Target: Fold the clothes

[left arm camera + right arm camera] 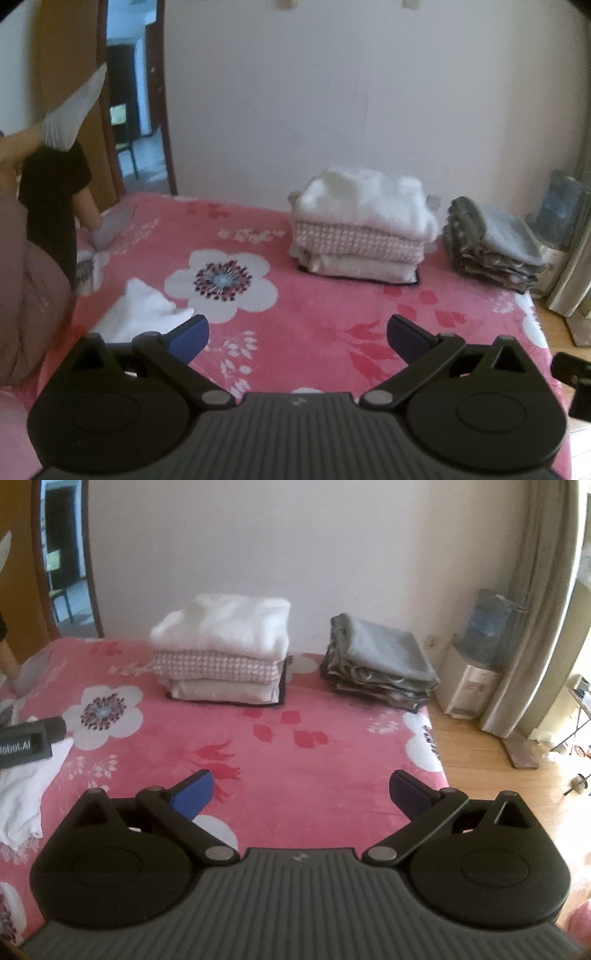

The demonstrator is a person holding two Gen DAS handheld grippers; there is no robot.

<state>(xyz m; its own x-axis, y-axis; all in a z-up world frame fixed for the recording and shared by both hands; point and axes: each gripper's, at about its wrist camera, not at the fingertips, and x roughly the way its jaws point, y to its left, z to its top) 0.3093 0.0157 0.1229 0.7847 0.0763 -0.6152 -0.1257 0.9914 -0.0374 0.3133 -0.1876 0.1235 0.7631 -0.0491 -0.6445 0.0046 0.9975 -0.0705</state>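
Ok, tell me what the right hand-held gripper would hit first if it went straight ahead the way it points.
The right hand-held gripper, jaws open and empty, points over the pink floral bedspread. Straight on, it would probably meet the bedspread first, if angled down as it seems; beyond lie the white-topped pile and grey pile. Depth is unclear.

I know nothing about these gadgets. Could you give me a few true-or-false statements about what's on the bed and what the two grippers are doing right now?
1. Both the left gripper and the right gripper are open and hold nothing. True.
2. The white and pink stack sits on the floor. False: it rests on the pink floral bed.
3. The grey stack lies nearer the water dispenser than the white stack does. True.
4. The loose white cloth is neatly folded atop the grey stack. False: it lies rumpled on the bed, apart from both stacks.
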